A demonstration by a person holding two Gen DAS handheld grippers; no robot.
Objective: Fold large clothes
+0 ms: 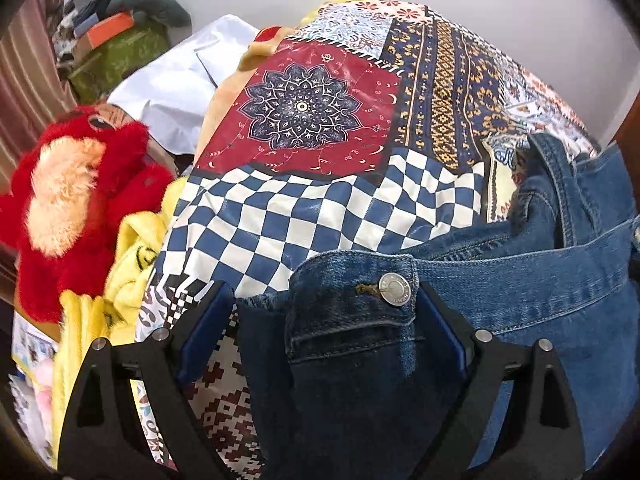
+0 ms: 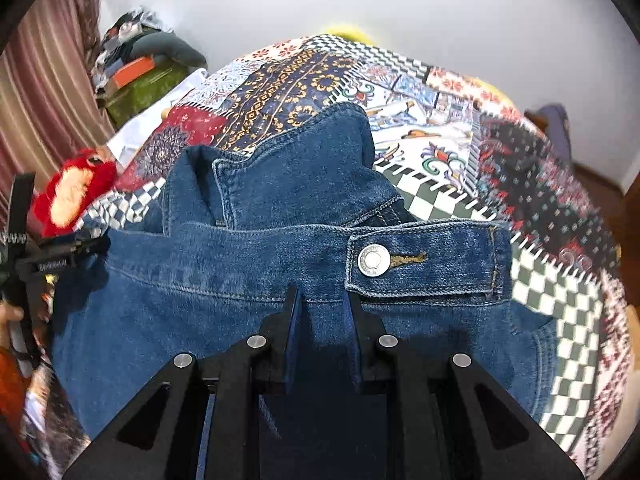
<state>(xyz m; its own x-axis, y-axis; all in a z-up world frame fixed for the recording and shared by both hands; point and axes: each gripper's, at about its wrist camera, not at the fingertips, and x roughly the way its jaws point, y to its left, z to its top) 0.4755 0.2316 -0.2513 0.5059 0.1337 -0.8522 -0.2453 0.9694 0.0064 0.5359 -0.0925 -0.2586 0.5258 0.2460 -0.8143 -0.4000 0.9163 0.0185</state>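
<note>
My left tool (image 1: 324,308) stands wide, straddling the denim jacket's (image 1: 520,304) cuff without pinching it; my right tool (image 2: 322,312) is clamped on the jacket, which lies on the patchwork bedspread (image 1: 320,208).

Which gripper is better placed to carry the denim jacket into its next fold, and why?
Probably the right gripper: its jaws are closed on the denim jacket just below the waistband. The left gripper stands open around the buttoned corner, gripping nothing.

Left gripper (image 1: 324,304) fingers spread wide; right gripper (image 2: 322,308) pinched nearly closed.
</note>
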